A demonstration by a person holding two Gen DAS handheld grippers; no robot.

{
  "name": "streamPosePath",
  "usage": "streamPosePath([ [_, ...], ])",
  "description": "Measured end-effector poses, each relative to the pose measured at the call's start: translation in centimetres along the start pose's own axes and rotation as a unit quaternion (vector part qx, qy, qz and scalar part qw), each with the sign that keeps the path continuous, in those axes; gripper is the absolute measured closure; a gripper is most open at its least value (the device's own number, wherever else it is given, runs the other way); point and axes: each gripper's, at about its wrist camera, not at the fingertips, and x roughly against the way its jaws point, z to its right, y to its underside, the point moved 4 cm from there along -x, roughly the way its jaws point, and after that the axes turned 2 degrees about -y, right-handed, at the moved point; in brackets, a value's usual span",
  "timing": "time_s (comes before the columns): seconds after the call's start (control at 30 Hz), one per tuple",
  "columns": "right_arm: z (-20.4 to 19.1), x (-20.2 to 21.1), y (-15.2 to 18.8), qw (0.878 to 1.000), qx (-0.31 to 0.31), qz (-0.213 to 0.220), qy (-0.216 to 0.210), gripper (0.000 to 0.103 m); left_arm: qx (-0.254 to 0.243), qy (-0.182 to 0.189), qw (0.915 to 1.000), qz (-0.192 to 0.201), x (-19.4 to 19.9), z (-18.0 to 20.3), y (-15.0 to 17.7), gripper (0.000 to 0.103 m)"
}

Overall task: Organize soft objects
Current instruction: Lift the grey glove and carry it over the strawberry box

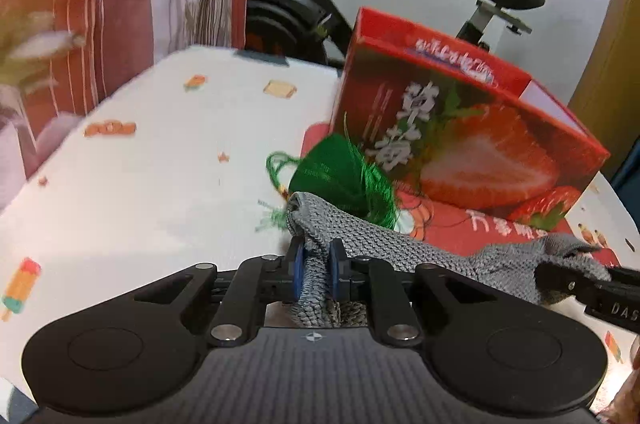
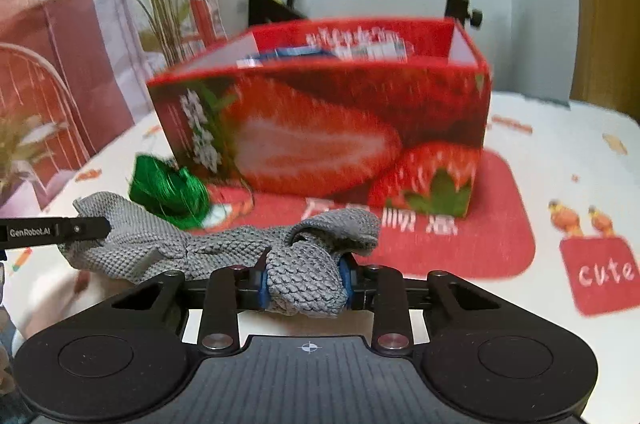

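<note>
Grey knitted cloth strung between two claws, above the desk.

Grey, coarse-knit cloth (image 1: 400, 248) is bunched between the blue pads (image 1: 298, 264) of the left claw (image 1: 316, 270), which is clamped tight on one end, while the right claw (image 2: 304, 280) is closed on a thick wad of the other end (its tip shows at the right edge of the left view). The span between them sags slightly, clear of the white desk (image 1: 160, 176) with its ice-lolly print. Just beyond the cloth lies a shiny green tassel (image 2: 170, 190), partly on a red mat (image 2: 460, 248). Behind it, on the mat, stands an open-topped red strawberry-printed cardboard box (image 2: 340, 128). Farther off stands a black exercise bike (image 1: 304, 4).
</note>
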Motion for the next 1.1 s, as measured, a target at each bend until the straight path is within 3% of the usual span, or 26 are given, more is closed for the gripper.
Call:
streamPosePath([
  [0.23,-0.9,2.5,-3.5,0.998,0.028,0.054,-0.018,0.075,-0.008,0.003,0.9985,0.054,2.8,0.3,-2.2,0.089],
  [0.6,-0.6,4.5,-12.3,0.991,0.059,0.119,-0.017,0.076,-0.024,0.018,0.9885,0.148,6.2,2.9,-9.9,0.089],
  [0.9,2.2,0.2,-16.3,0.995,0.052,0.080,0.018,0.076,-0.064,0.036,0.9857,0.151,3.2,7.1,-14.5,0.090],
  [1.1,4.4,-3.7,-17.0,0.999,0.030,0.023,0.025,0.076,-0.087,0.037,0.9913,0.092,-1.8,9.2,-16.3,0.090],
])
